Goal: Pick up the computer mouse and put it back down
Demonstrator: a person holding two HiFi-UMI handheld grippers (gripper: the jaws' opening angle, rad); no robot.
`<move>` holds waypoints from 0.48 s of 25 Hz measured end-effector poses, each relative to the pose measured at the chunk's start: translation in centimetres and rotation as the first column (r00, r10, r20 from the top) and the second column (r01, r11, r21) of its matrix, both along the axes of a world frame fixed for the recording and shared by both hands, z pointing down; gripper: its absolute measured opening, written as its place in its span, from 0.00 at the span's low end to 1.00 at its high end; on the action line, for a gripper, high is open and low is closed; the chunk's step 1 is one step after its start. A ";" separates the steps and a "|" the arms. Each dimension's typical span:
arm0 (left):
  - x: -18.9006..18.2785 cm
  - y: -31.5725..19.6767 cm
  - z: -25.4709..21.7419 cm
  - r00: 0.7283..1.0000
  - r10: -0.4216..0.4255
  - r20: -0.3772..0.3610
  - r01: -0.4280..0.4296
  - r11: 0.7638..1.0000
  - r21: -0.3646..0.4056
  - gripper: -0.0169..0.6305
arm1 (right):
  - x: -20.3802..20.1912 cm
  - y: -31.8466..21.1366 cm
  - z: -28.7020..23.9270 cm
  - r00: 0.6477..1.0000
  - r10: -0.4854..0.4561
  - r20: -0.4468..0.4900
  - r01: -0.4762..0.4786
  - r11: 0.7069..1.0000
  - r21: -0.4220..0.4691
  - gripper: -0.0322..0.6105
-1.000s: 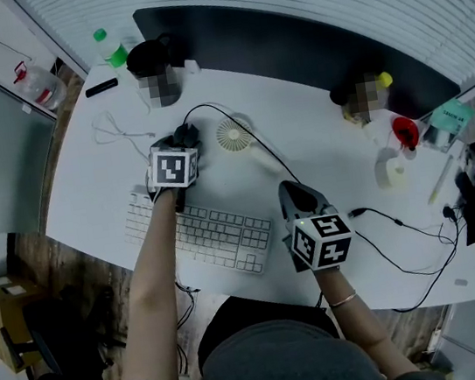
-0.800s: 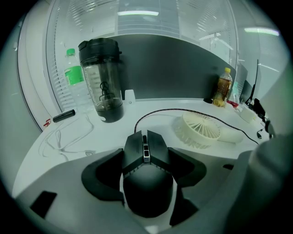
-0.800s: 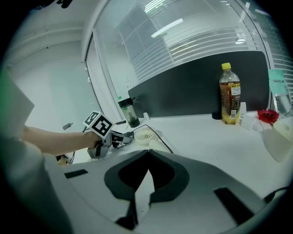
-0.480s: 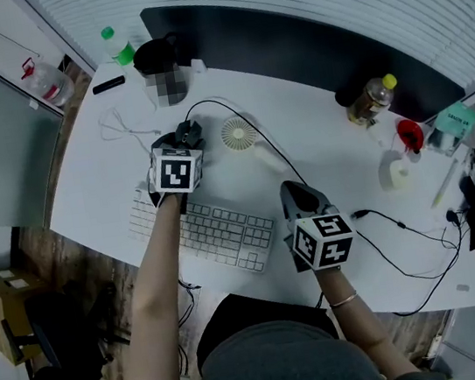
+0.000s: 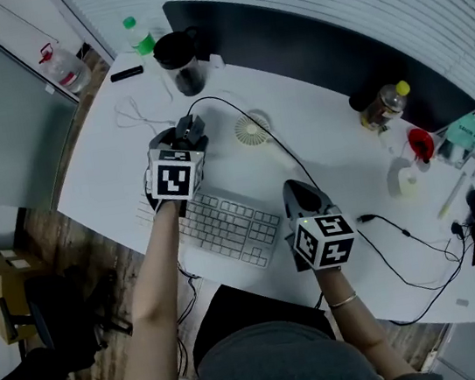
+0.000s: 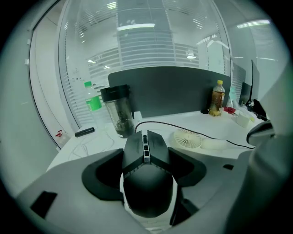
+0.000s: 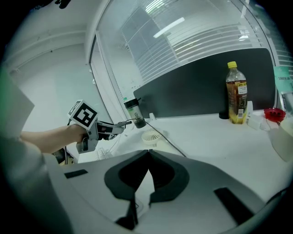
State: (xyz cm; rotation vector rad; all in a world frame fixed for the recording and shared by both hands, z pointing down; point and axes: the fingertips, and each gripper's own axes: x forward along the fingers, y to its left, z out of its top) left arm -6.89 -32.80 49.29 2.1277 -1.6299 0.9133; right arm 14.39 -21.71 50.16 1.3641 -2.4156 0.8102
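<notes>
While the left gripper (image 6: 146, 157) squeezes it from both sides, the black computer mouse (image 6: 149, 192) sits tight between the jaws, up off the white desk (image 5: 327, 140). Its black cord (image 5: 290, 155) runs past a small white fan (image 5: 251, 128). A white keyboard (image 5: 225, 224) lies just below. The right gripper (image 7: 147, 155) hangs by the keyboard's right end, its jaws pressed together with nothing in them.

Mouse (image 5: 189, 130) — mostly under left gripper (image 5: 184, 139)
</notes>
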 end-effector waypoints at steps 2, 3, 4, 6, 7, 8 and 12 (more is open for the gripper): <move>-0.5 0.6 -0.9 1.000 -0.012 -0.002 0.012 1.000 0.013 0.49 | -0.4 0.1 -0.1 1.000 -0.010 0.002 0.010 1.000 0.004 0.06; -0.7 0.9 -1.4 1.000 -0.017 -0.006 0.017 1.000 0.021 0.49 | -0.6 0.1 -0.2 1.000 -0.016 0.002 0.016 1.000 0.006 0.06; -1.0 1.2 -1.9 1.000 -0.023 -0.011 0.024 0.999 0.031 0.49 | -0.8 0.3 -0.4 1.000 -0.021 0.003 0.021 1.000 0.009 0.06; -1.8 1.8 -3.0 0.999 -0.035 -0.022 0.036 0.998 0.052 0.49 | -1.2 0.5 -0.7 1.000 -0.028 0.004 0.028 1.000 0.012 0.06; -2.2 2.0 -3.5 0.999 -0.040 -0.027 0.041 0.997 0.064 0.49 | -1.4 0.6 -0.8 1.000 -0.031 0.003 0.031 0.999 0.013 0.06; -2.6 2.2 -4.0 0.999 -0.044 -0.031 0.046 0.996 0.076 0.49 | -1.7 0.7 -0.9 0.999 -0.032 0.001 0.032 0.999 0.015 0.06; -5.2 3.1 -5.6 0.997 -0.067 -0.046 0.072 0.992 0.107 0.49 | -2.9 1.1 -1.5 1.000 -0.027 -0.009 0.028 0.999 0.026 0.06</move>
